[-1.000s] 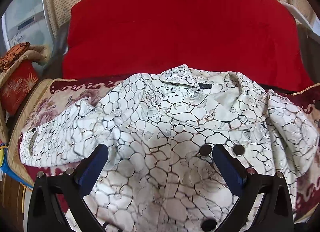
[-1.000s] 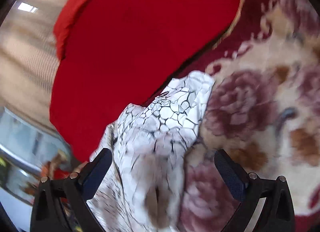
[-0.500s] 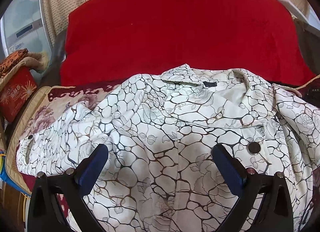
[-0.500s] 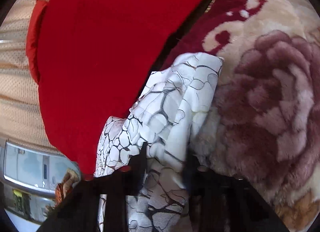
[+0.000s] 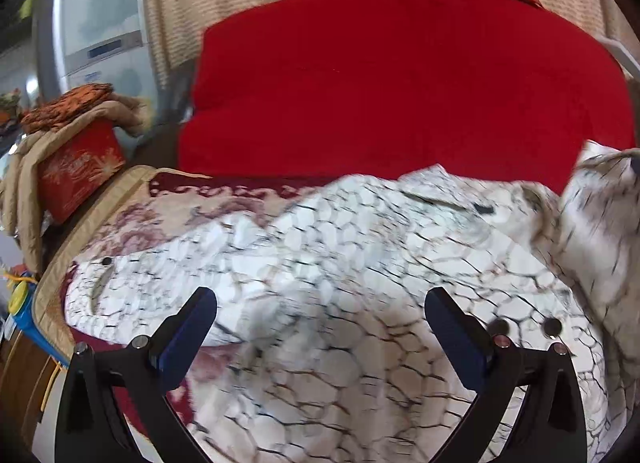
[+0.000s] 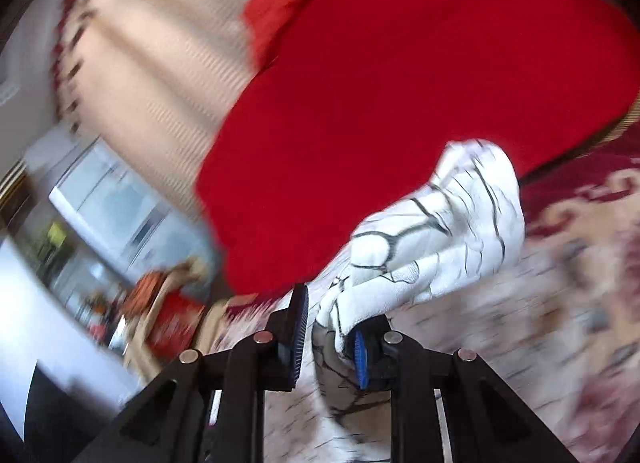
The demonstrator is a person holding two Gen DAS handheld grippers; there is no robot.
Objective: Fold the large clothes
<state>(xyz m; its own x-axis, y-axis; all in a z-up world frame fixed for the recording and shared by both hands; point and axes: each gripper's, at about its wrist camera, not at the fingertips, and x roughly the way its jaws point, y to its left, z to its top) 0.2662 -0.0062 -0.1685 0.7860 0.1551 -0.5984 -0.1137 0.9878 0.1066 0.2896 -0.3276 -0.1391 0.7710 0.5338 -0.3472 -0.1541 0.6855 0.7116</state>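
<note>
White cloth with a dark crackle print, the coat [image 5: 340,303], lies spread on a floral blanket [image 5: 132,223] in the left wrist view, blurred; its lower part is cut off by the frame, and its right edge is lifted into a fold by the frame's right side. Two dark buttons [image 5: 498,328] show by the right finger, and one more sits on the cuff [image 5: 107,261] at the far left. The left gripper [image 5: 320,327] hovers over the coat with its fingers wide apart and nothing between them. Behind lies a red quilt [image 5: 400,95]; a red box [image 5: 76,167] stands at the left. In the right wrist view, heavily smeared, the right gripper [image 6: 328,343] is closing, its two blue-padded fingers [image 6: 301,337] nearly together with a bunch of the coat's sleeve [image 6: 440,231] clamped between them; the sleeve stands up beyond the fingers against the red quilt, above the blanket.
</note>
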